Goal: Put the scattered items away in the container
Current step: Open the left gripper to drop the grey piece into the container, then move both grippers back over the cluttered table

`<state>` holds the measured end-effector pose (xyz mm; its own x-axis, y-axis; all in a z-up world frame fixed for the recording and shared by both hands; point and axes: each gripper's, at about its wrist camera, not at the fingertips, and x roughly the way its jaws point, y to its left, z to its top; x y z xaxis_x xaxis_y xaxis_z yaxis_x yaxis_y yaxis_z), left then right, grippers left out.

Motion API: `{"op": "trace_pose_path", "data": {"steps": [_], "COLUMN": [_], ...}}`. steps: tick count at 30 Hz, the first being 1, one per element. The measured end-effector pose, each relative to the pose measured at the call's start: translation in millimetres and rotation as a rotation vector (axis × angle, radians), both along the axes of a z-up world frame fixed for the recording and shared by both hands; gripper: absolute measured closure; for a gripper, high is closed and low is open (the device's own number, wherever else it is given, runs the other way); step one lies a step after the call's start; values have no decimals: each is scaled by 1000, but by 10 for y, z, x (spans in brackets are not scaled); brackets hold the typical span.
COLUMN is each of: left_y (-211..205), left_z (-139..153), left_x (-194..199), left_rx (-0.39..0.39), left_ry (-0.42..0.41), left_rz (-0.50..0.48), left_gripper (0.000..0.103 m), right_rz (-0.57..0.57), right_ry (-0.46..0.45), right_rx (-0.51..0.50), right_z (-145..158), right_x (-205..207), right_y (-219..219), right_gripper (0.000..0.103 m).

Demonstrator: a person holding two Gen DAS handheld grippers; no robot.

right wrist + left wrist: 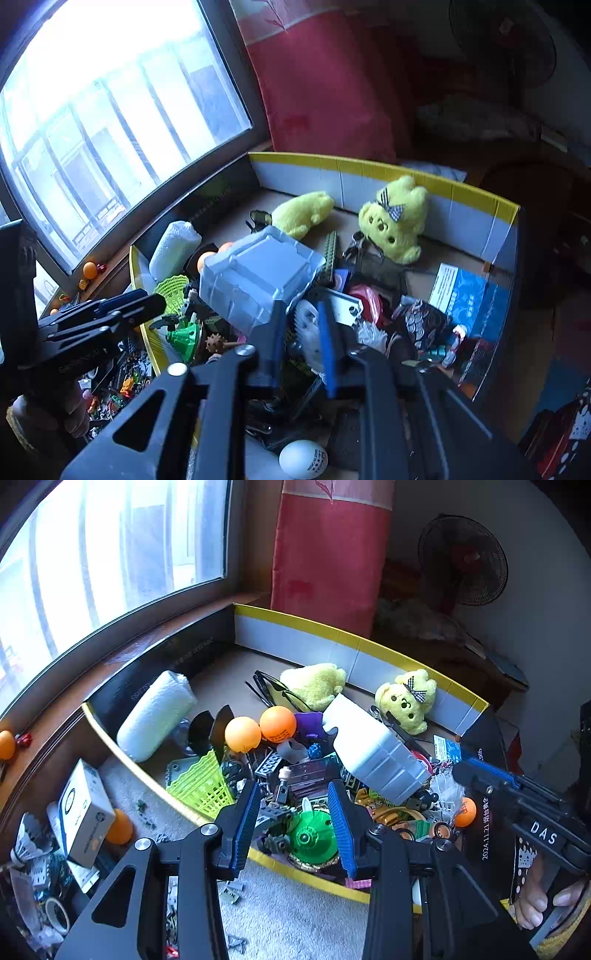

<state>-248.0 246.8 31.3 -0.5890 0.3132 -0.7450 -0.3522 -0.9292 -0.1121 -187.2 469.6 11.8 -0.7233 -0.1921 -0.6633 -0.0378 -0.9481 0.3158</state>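
A large cardboard box [354, 642] with a yellow rim holds a heap of toys: two orange balls [277, 723], a white bin [373, 755], a green basket [201, 782], a yellow plush bear [408, 701] and a rolled white towel [155, 716]. My left gripper [295, 819] hovers open over the box's near rim, above a green cone toy [312, 836] and grey brick figures. My right gripper [301, 347] is open and empty over the heap, beside the white bin [258, 277]. The bear also shows in the right wrist view [395, 221].
Scattered items lie on the carpet left of the box: a white carton [86, 812], an orange ball [120, 827], a shuttlecock [27, 845], tape and small bricks. A white ball [303, 459] lies near the right gripper. A window, red curtain [328, 554] and fan [461, 557] stand behind.
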Motion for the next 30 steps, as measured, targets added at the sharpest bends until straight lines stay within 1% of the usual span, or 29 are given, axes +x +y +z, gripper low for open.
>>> {"op": "trace_pose_path", "data": {"steps": [1,2,5,12,18,24,30], "left_y": [-7,-12,-20,-72,-206,-435,-777], "left_z": [5,6,9,34,106,150,175], "left_x": [22,39,96,242,396,591,831], "left_rx": [-2,-2,-6,-29,-38,-40,-35], "left_ry": [-2,-4,-9,-9,5,3,-5], "left_rz": [4,8,18,56,110,167,224], "left_gripper": [64,64,64,64,64,64,64], "right_rz": [-5,-8,2,30,63,102,154], "right_ry": [0,4,9,12,38,49,59], "right_rx": [0,2,9,4,5,4,15], "right_z": [-7,-7,6,27,100,149,204], "right_x": [18,40,76,153,209,276,383], "right_y": [6,9,-3,-52,-144,-347,-668], "right_gripper": [62,55,52,51,51,51,51]}}
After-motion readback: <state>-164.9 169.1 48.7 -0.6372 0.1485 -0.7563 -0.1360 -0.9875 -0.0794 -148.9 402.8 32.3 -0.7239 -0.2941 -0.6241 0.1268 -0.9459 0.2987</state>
